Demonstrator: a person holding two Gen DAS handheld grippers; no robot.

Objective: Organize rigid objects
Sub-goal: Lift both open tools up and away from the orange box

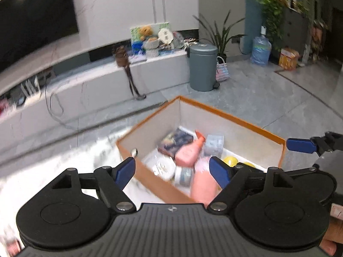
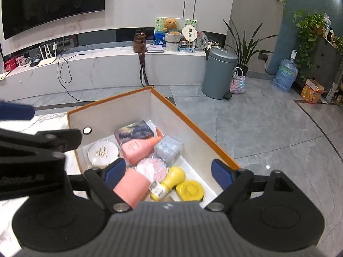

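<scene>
Both tools spread wide and empty, right tool [image 2: 169, 174] poised directly over the orange box [image 2: 111, 102], left tool [image 1: 172, 172] beside it at the box's near-left corner.

Each hand-held gripper has a dark grey ribbed housing with a small white emblem near its front edge. On the left hand-held gripper [image 1: 172, 172] and the right hand-held gripper [image 2: 168, 174], two round black discs flank that housing. Black linkage arms with silver pivot screws run forward from the discs to blue fingertip pads [image 1: 219, 172]. A bare hand [image 1: 334, 229] shows beside the left housing.
</scene>
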